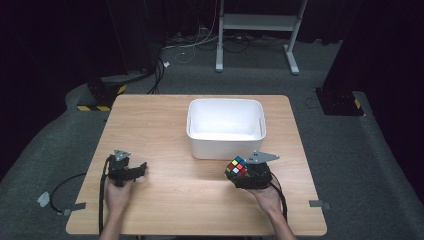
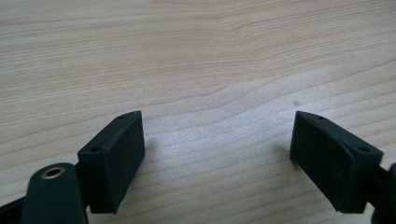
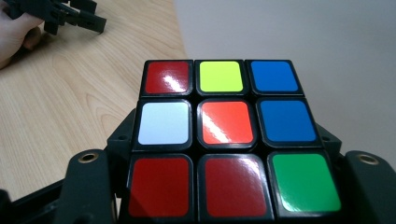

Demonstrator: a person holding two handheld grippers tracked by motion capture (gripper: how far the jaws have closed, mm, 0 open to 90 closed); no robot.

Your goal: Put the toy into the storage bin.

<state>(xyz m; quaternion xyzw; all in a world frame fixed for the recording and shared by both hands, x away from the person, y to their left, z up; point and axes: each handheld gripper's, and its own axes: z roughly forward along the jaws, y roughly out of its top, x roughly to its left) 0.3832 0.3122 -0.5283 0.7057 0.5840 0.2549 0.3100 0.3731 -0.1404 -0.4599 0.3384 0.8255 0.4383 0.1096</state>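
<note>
While held: the puzzle cube (image 1: 236, 167) sits clamped in the right gripper (image 1: 239, 170), a jaw pressed to either side, near the tabletop's (image 1: 200, 200) front right and just before the white bin (image 1: 226, 127).
Cube surface: glossy square stickers in a black grid; the right gripper view (image 3: 219, 140) shows red, yellow, blue across the top row, white, orange, blue in the middle, red, red, green below, with glare on several tiles.
Left gripper: (image 1: 141, 167) released, its two black, blocky, matte jaws (image 2: 215, 154) spread wide over bare wood with nothing between them; it rests near the front left, well apart from the cube.
Tabletop: pale wood with fine running grain, rounded corners, smooth finish.
Bin: white plastic, rectangular with rounded corners and a rolled rim, open at the top, interior bare; it stands at the centre toward the far edge.
Open room: broad bare wood lies between the two grippers and to the left of the bin; a narrower strip runs between the bin's right wall and the tabletop's right edge.
Surroundings: grey carpet (image 1: 380, 165) around the tabletop.
</note>
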